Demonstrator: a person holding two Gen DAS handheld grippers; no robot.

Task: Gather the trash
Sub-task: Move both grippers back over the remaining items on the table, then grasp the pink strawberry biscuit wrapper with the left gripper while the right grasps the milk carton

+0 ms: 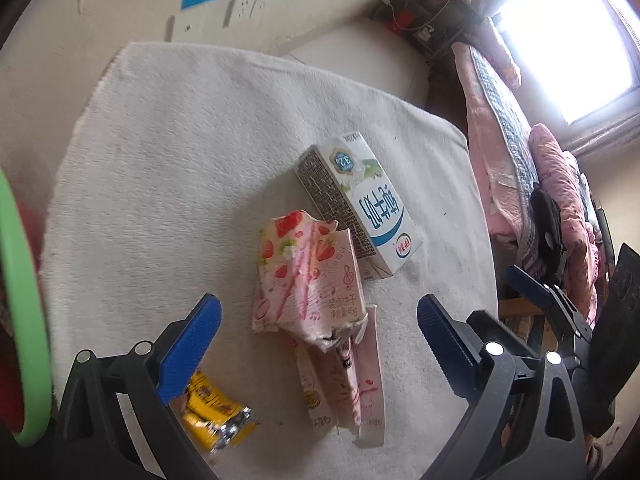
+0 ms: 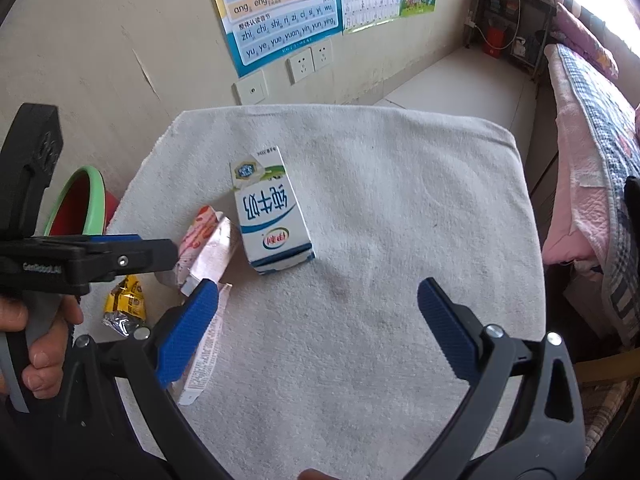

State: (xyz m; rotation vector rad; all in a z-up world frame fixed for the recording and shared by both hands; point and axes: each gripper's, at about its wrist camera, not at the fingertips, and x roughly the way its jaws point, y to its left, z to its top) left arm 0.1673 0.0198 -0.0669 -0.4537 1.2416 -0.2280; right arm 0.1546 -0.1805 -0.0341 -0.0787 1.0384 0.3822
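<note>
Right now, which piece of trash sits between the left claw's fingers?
The crumpled pink strawberry wrapper, centred ahead of the open left claw. The milk carton lies beyond it; the yellow wrapper lies under the left finger.

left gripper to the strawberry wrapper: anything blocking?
Nothing visible does. The left gripper is open, its jaws either side of the crumpled strawberry wrapper on the white towel. The milk carton lies just beyond it, the yellow wrapper nearer.
</note>
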